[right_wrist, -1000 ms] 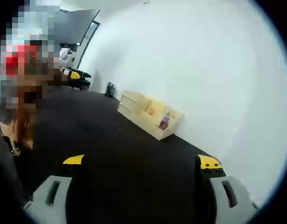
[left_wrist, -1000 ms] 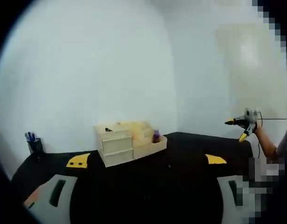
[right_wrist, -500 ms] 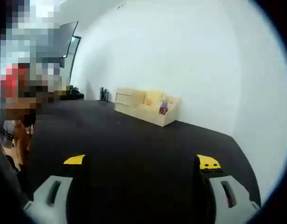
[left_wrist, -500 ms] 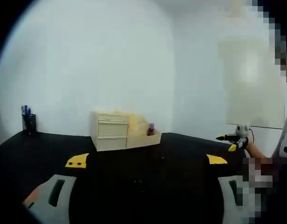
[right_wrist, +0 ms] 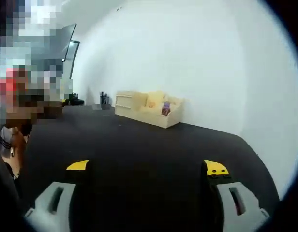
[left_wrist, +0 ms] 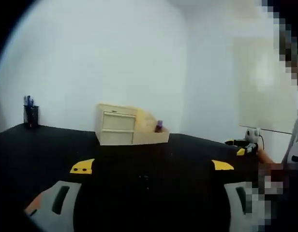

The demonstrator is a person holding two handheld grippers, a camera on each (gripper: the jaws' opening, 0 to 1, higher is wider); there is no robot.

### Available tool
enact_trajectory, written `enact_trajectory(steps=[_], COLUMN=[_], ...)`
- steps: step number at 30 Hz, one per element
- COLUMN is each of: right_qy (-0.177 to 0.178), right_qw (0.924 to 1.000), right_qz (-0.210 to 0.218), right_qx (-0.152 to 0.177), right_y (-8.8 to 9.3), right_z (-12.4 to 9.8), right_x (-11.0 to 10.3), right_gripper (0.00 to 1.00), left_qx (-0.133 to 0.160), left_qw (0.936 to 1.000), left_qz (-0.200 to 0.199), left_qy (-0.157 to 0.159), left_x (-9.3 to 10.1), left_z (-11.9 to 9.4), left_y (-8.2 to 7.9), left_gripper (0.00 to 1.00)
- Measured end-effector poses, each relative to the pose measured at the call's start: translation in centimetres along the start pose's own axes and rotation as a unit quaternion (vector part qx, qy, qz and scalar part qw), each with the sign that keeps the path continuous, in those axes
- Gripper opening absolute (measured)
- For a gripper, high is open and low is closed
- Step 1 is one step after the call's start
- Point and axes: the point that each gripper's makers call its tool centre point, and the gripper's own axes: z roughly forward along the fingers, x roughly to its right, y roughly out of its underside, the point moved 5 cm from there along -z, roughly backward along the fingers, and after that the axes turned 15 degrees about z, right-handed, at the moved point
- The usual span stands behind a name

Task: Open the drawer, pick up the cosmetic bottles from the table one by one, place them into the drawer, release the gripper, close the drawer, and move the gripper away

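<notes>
A pale wooden organiser [left_wrist: 117,130] with two shut drawer fronts stands far off on the black table [left_wrist: 154,183]. A small purple bottle [left_wrist: 159,126] sits in its open tray on the right side. My left gripper [left_wrist: 151,166] is low over the table, well short of the organiser, open with nothing between its yellow-tipped jaws. In the right gripper view the organiser [right_wrist: 139,107] and the purple bottle [right_wrist: 165,110] lie far ahead. My right gripper [right_wrist: 147,166] is open and holds nothing. The right gripper [left_wrist: 245,144] also appears small at the right of the left gripper view.
A dark pen cup [left_wrist: 30,115] with blue pens stands left of the organiser, and the pen cup [right_wrist: 104,100] shows again beyond it. White walls close the table's far side. A person's hand [right_wrist: 13,145] is at the left edge. Bare black tabletop [right_wrist: 149,140] stretches between grippers and organiser.
Both cameras have dropped to near table height, so the organiser now appears side-on. The right gripper in the left gripper view came down toward the table. Both jaws stay apart.
</notes>
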Motion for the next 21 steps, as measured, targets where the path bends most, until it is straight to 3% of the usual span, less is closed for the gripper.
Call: enact_trajectory(steps=[7, 12, 21], right_qy=[-0.002, 0.011, 0.011], right_qw=[0.9999, 0.9985, 0.9983], right_qz=[0.013, 0.049, 0.047], right_qx=[0.005, -0.022, -0.033], right_y=[0.2, 1.1, 1.4], right_z=[-0.1, 0.4, 0.7], right_x=[0.1, 1.1, 1.1], right_gripper=[0.87, 0.89, 0.88], left_qx=[0.000, 0.004, 0.000], left_qw=[1.0000, 1.0000, 0.9999], left_qz=[0.009, 0.000, -0.012], left_qy=[0.004, -0.001, 0.001], left_x=[0.8, 0.8, 0.1], left_z=[-0.1, -0.2, 0.2], left_y=[0.2, 0.1, 0.6], left_gripper=[0.89, 0.91, 0.90])
